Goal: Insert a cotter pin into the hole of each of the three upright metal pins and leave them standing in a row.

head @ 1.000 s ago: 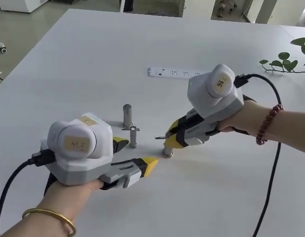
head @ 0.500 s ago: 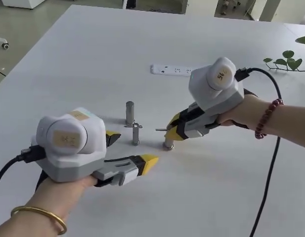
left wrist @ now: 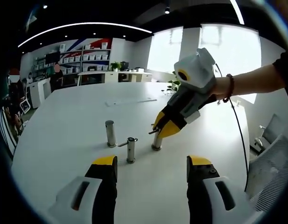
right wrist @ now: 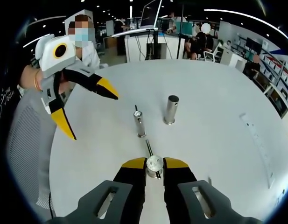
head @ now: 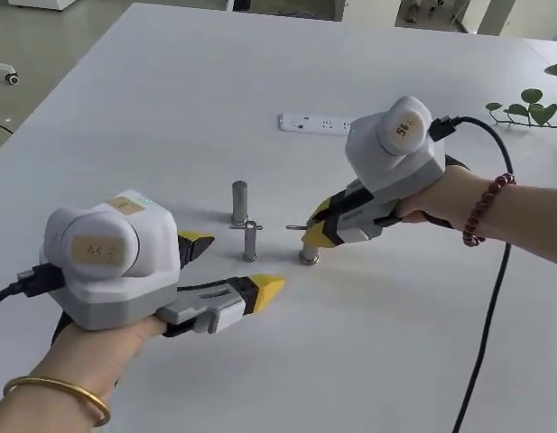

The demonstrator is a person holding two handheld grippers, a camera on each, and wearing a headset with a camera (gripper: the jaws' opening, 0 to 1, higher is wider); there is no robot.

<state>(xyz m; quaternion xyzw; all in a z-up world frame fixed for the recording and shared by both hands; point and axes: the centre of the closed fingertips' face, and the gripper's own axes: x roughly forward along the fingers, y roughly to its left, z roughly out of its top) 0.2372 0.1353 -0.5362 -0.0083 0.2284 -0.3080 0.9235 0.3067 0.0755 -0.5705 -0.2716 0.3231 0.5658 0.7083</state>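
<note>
Three upright metal pins stand on the white table (head: 152, 108). The far pin (head: 239, 201) (right wrist: 171, 109) is bare. The middle pin (head: 251, 239) (left wrist: 130, 149) has a cotter pin across its top. My right gripper (head: 311, 230) (right wrist: 154, 164) is shut on a cotter pin (head: 295, 227) (right wrist: 147, 145) at the top of the near pin (head: 308, 256) (left wrist: 157, 141). Its jaws flank that pin's head. My left gripper (head: 233, 263) (left wrist: 152, 161) hangs open in front of the pins, holding nothing.
A white power strip (head: 316, 124) lies further back on the table. Plant leaves (head: 531, 104) reach in at the right edge. A black cable (head: 495, 298) trails from the right gripper across the table. People stand in the room behind.
The head camera has shifted. My left gripper has drawn back to the left, away from the pins, still open. The right gripper stays at the near pin with the cotter pin.
</note>
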